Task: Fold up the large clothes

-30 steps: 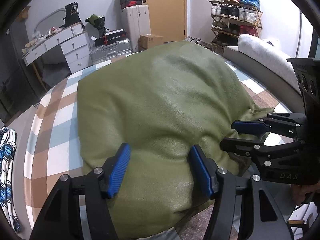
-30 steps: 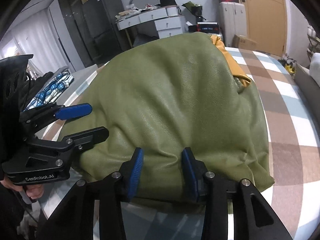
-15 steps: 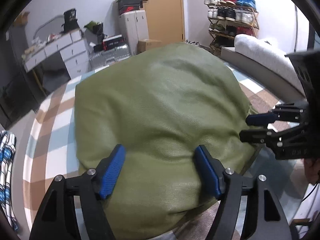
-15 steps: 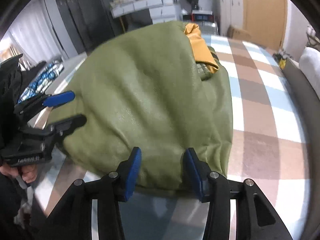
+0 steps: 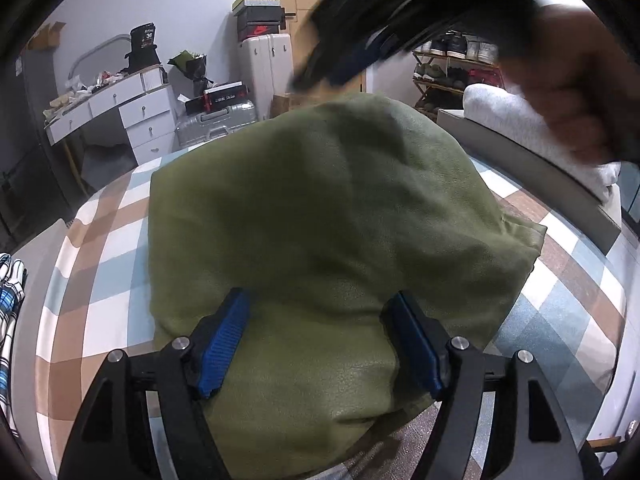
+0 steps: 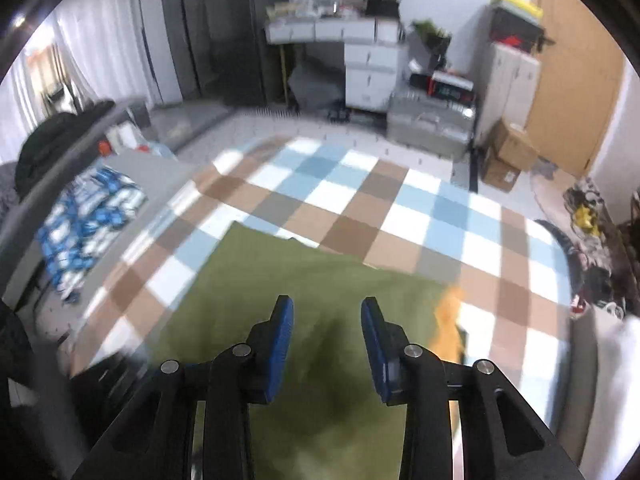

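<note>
Olive-green jacket [image 5: 320, 220] lies folded mid-frame on the checked bed [image 5: 100, 264]. Left gripper [image 5: 320, 340] and right gripper [image 6: 326, 340] both spread, gripping nothing. Folding appears near complete; next move likely calls for smoothing or a final fold.

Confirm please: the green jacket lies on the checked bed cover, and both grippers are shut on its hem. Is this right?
Not quite. The green jacket does lie on the checked bed cover, but both wrist views show the left gripper and right gripper open, gripping nothing.

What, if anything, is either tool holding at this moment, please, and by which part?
Nothing is held: the left tool and right tool both stand open above the green jacket.
</note>
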